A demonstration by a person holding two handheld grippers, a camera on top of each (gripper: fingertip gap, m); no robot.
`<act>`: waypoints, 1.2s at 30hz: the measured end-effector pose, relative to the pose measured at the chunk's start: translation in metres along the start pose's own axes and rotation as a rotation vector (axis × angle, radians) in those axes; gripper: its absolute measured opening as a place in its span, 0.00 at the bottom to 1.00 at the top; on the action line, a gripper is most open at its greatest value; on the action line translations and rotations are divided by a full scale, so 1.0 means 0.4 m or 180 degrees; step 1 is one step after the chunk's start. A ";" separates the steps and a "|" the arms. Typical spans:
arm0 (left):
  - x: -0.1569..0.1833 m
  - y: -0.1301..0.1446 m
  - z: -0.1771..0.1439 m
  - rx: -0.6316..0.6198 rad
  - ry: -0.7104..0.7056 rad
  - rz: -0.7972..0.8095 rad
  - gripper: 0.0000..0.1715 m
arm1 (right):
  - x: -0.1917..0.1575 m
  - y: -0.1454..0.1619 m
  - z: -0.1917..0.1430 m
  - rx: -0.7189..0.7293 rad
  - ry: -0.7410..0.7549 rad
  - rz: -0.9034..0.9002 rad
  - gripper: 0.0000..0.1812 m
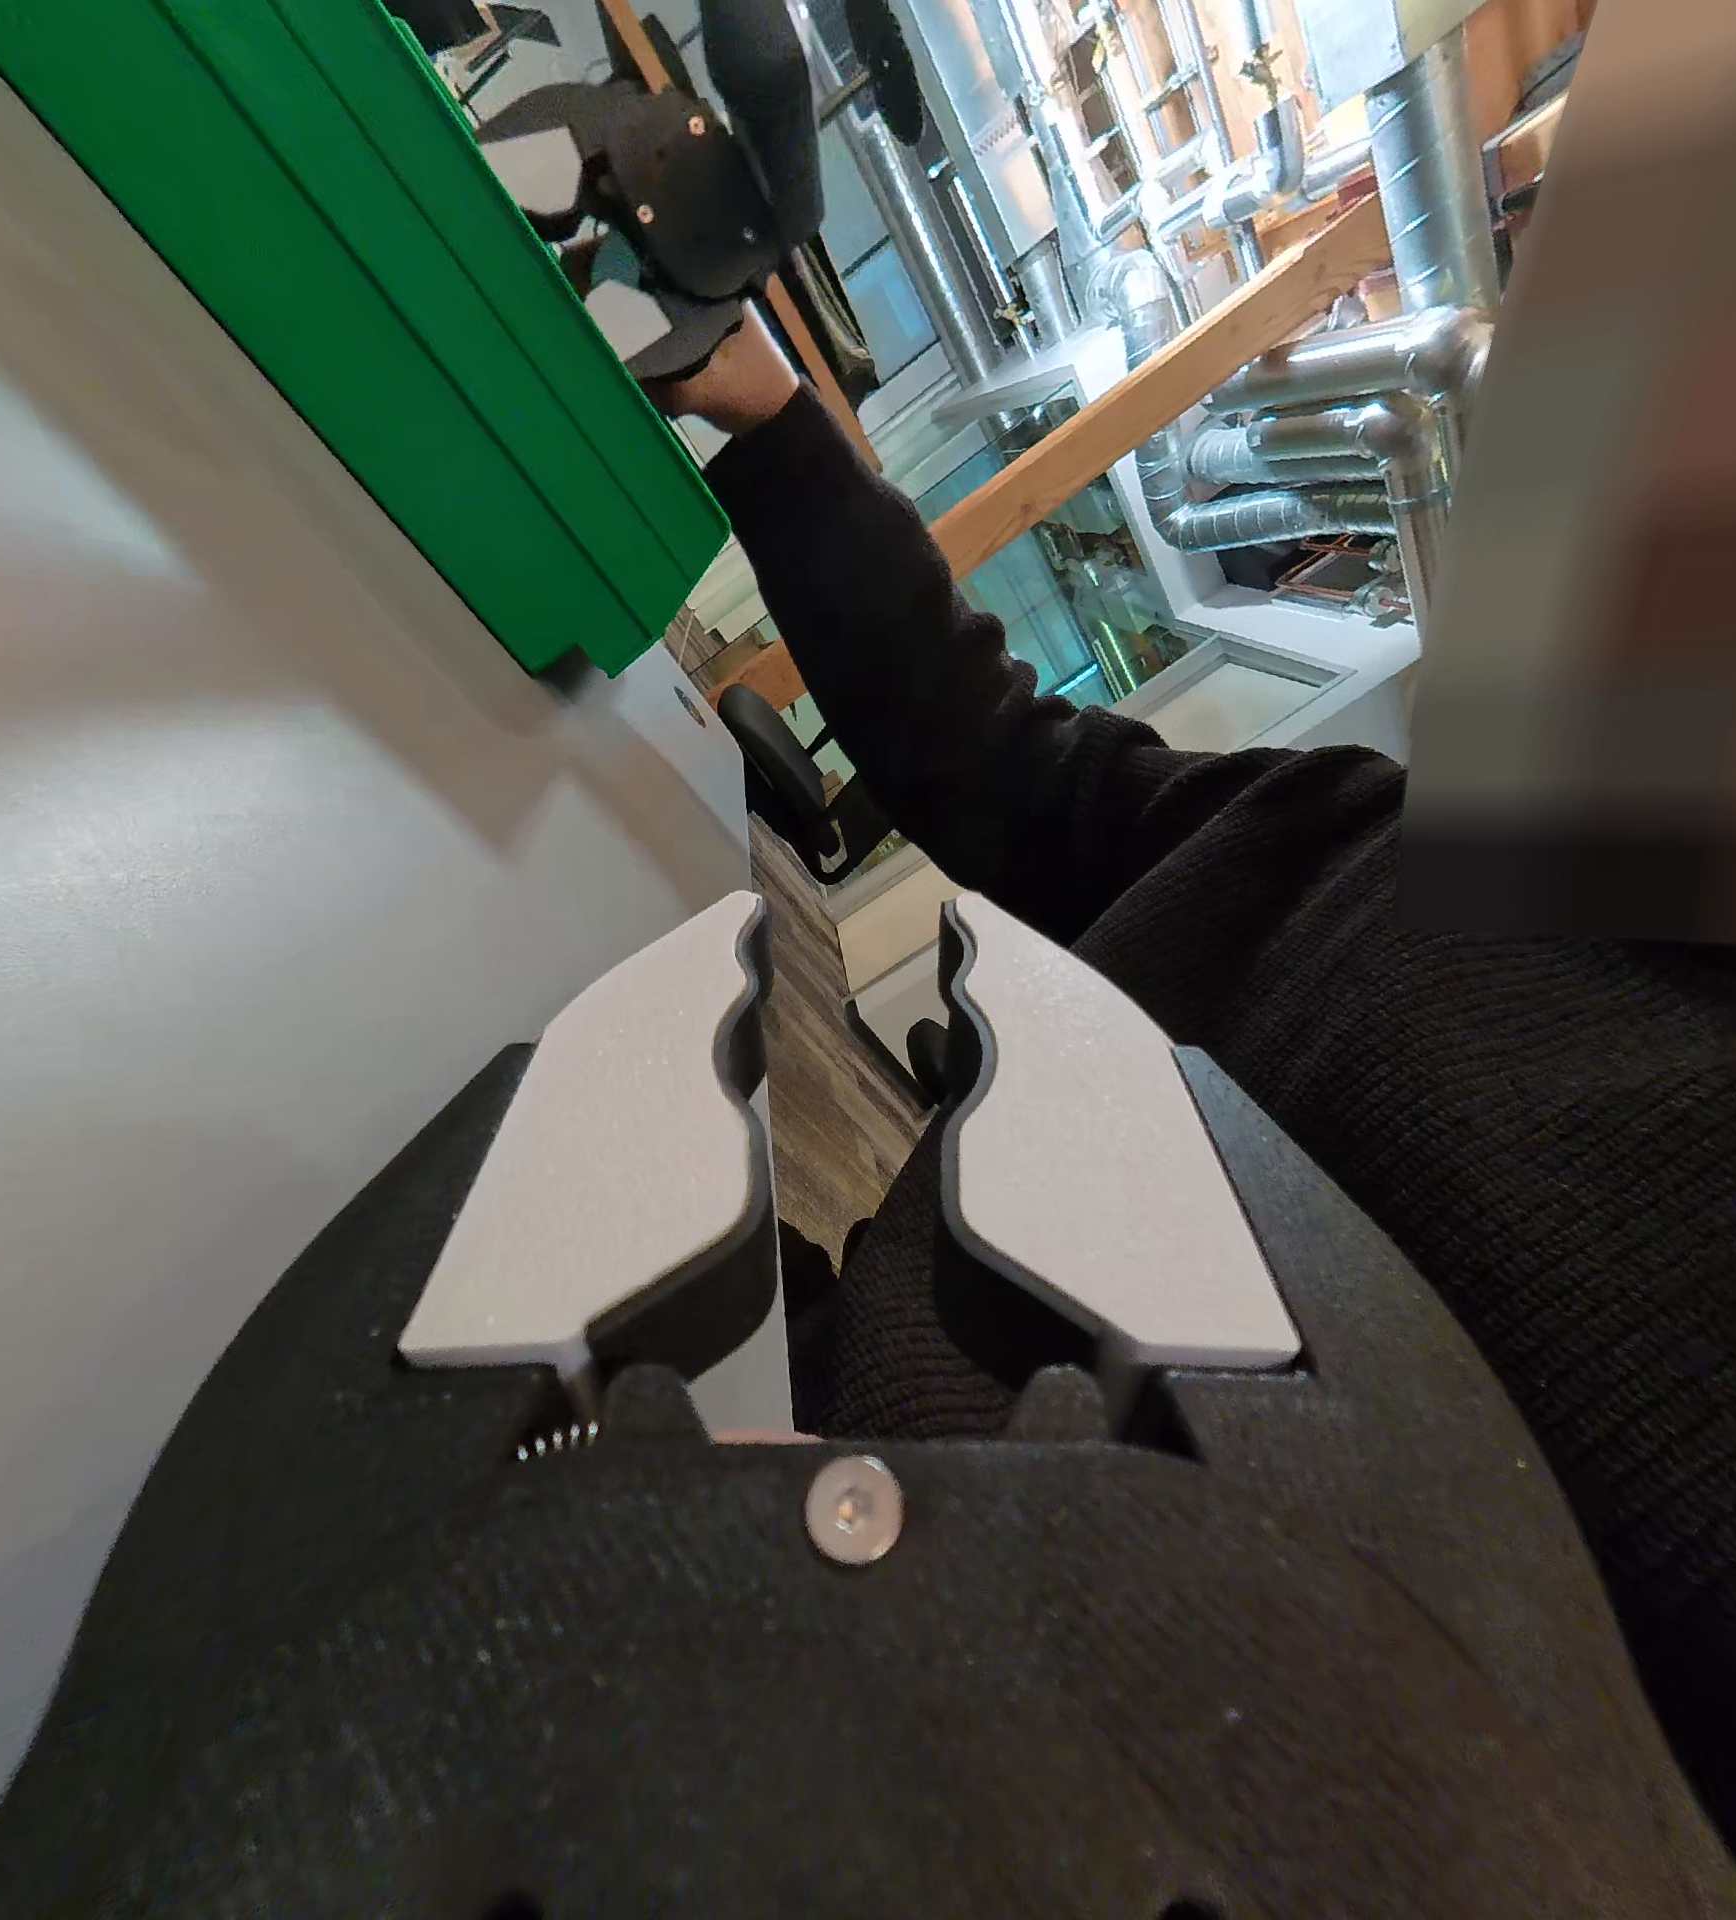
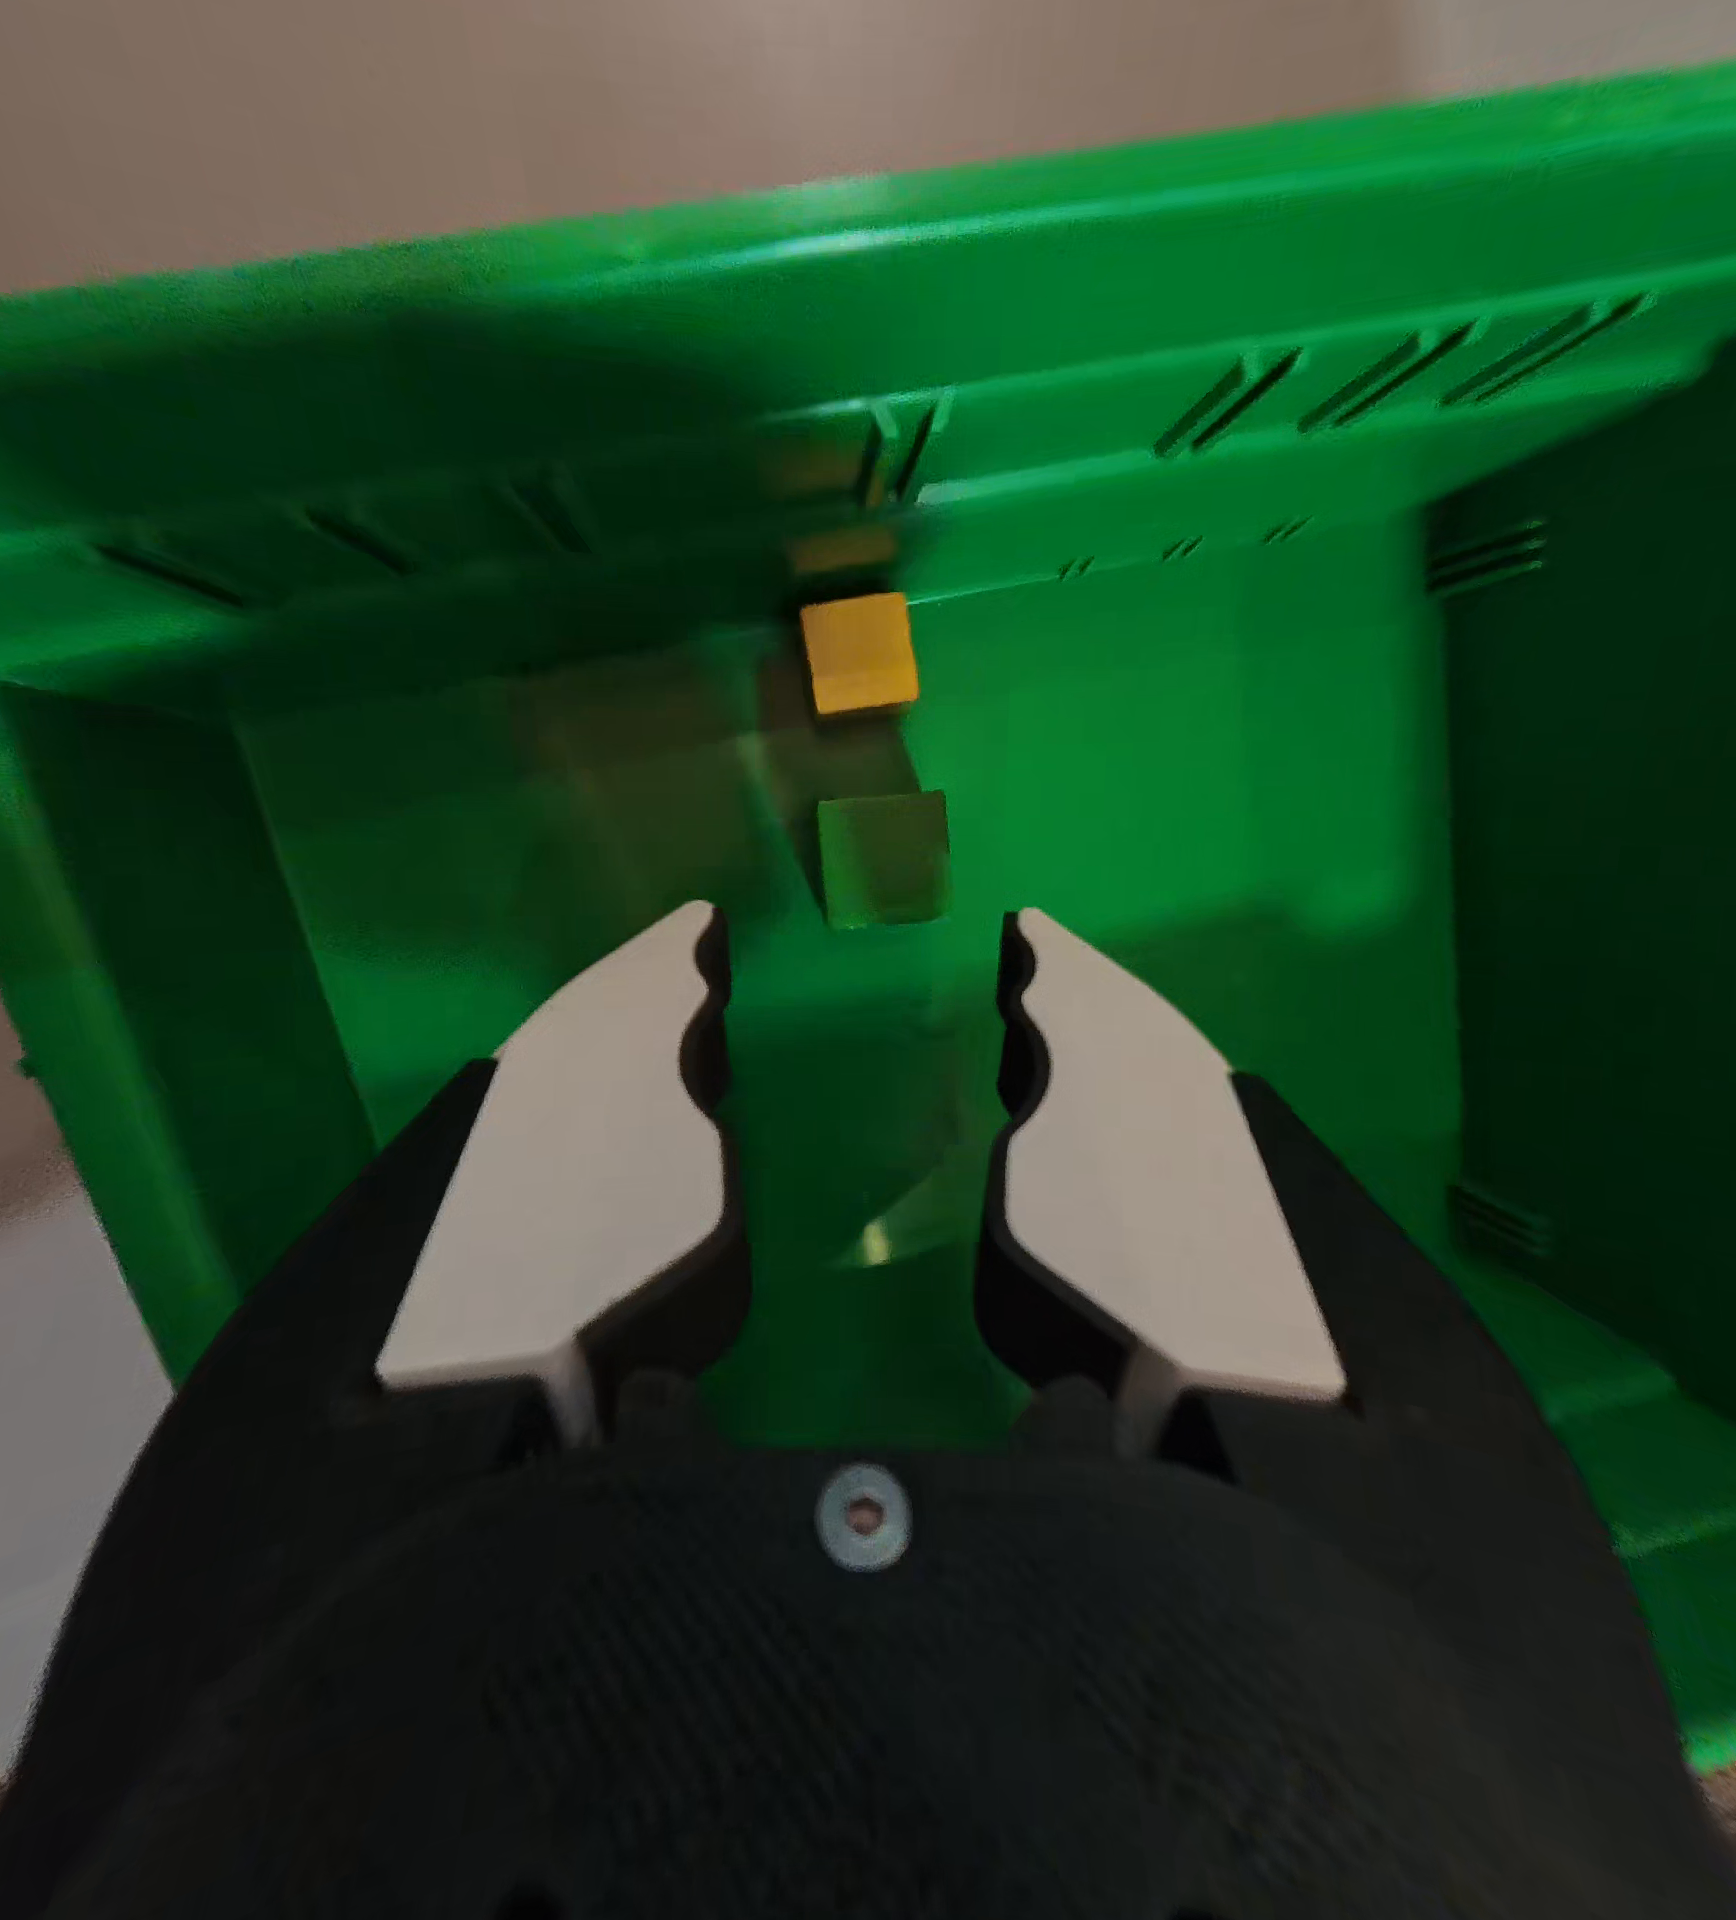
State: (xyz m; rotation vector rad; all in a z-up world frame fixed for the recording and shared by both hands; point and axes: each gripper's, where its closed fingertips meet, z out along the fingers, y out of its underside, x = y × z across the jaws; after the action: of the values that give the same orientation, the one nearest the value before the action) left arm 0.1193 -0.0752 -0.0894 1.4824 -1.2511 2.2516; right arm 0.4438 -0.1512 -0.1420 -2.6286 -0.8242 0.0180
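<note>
In the left wrist view, a white table top (image 1: 168, 831) fills the left of the frame with a green crate (image 1: 407, 343) running diagonally from upper left toward centre, while the left gripper (image 1: 853, 966) at lower centre stands open and empty beside a black sleeve (image 1: 947, 675) reaching toward the crate. In the right wrist view, the right gripper (image 2: 862, 966) at lower centre is parted wide, holding nothing, aimed into the crate's hollow. Just above its tips, mid-frame, a small yellow block (image 2: 859, 655) appears against the crate's inner wall, its greenish reflection (image 2: 883, 857) below it.
</note>
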 end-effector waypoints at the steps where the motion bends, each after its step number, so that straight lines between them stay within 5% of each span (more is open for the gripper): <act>1: 0.000 -0.001 -0.001 0.0011 -0.0005 0.0007 0.17 | -0.001 0.005 0.012 -0.0023 0.0007 0.0003 0.28; 12: -0.001 -0.002 -0.001 0.0019 -0.0004 -0.0007 0.18 | 0.011 0.015 0.059 -0.0253 0.0010 -0.0153 0.16; 36: -0.001 -0.001 -0.001 0.0020 0.0002 -0.0037 0.18 | 0.017 0.010 0.066 -0.0359 -0.0089 -0.0249 0.21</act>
State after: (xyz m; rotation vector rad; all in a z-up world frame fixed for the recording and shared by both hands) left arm 0.1194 -0.0747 -0.0895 1.4871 -1.2331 2.2507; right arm 0.4484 -0.1409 -0.1672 -2.7041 -0.9634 -0.0131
